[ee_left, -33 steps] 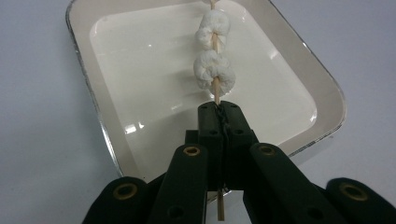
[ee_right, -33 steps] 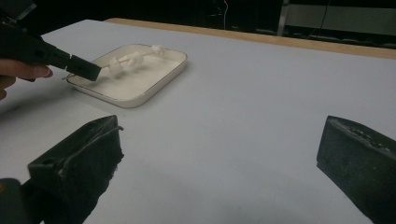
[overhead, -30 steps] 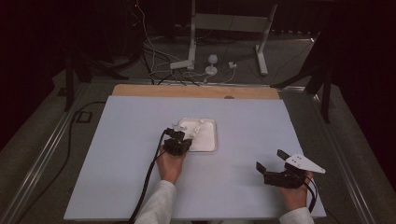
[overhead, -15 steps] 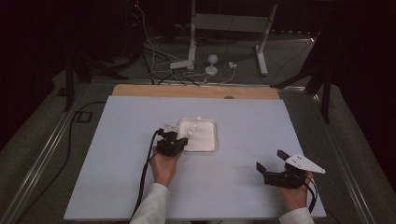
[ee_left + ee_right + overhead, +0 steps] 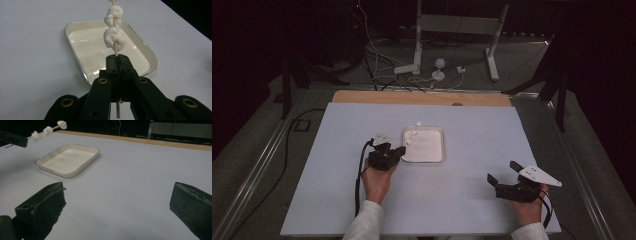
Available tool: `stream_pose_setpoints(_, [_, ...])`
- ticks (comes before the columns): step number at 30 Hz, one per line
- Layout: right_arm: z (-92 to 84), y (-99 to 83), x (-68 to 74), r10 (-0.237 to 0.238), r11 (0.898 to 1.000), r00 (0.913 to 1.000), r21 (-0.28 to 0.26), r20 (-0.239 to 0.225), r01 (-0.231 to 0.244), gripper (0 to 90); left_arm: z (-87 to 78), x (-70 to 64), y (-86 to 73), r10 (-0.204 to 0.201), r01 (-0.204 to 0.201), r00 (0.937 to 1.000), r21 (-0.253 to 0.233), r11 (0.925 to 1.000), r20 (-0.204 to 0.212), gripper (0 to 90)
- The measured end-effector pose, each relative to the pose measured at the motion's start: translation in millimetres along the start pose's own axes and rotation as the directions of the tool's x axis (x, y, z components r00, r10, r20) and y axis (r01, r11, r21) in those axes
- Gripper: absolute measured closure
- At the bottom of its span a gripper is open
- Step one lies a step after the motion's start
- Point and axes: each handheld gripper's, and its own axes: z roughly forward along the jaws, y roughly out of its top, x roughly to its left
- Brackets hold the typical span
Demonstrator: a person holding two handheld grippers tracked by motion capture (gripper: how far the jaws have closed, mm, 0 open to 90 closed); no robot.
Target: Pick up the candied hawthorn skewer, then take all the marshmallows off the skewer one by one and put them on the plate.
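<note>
A wooden skewer (image 5: 115,50) threaded with white marshmallows (image 5: 114,37) sticks out of my left gripper (image 5: 117,62), whose jaws are shut on its stem. It is held above the near left corner of a shallow cream tray (image 5: 87,45). From the high view, the left gripper (image 5: 398,150) is just left of the tray (image 5: 427,150), and the marshmallows (image 5: 412,135) point toward the far side. My right gripper (image 5: 503,171) rests open near the front right of the table, holding nothing. The right gripper view shows its jaws wide apart (image 5: 118,190), with the tray (image 5: 67,160) and skewer (image 5: 47,131) farther off.
The pale board (image 5: 472,125) covers the table, with a wooden strip (image 5: 422,97) along its far edge. Beyond it, cables (image 5: 432,75) and stand legs (image 5: 492,45) lie on the floor. A black cable (image 5: 359,170) trails from the left gripper.
My left gripper has drawn back to the left and toward the person, carrying the skewer from over the tray to its left edge. The right gripper has stayed put.
</note>
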Motion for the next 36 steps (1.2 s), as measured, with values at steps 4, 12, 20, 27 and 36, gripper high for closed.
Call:
stream_pose_setpoints(4, [0.4,0.0,2.3,-0.004,1.000,1.0000,0.000,0.000,0.004,0.0,-9.9,5.5,-4.3,0.015,-0.015,0.9999,-0.011,0.9998,0.001,89.7])
stream_pose_setpoints(12, [2.2,0.1,4.3,-0.007,1.000,1.0000,0.005,-0.001,0.007,0.0,-28.5,14.0,-15.6,0.031,-0.030,0.9995,-0.031,0.9991,0.005,89.6])
stream_pose_setpoints(20, [5.7,8.6,7.7,0.008,1.000,0.9993,-0.002,-0.038,-0.008,0.0,-38.8,13.0,-23.7,0.046,-0.045,0.9989,-0.045,0.9980,0.013,89.6])
stream_pose_setpoints(27, [20.8,34.8,20.4,-0.008,1.000,0.9944,0.000,-0.105,0.008,0.0,-45.7,10.5,-31.7,0.060,-0.057,0.9973,-0.070,0.9959,0.042,89.6])
stream_pose_setpoints(36, [56.4,61.0,48.8,-0.016,0.999,0.9716,0.030,-0.236,0.024,0.0,-48.1,4.3,-33.7,0.089,-0.083,0.9938,-0.091,0.9923,0.066,89.6])
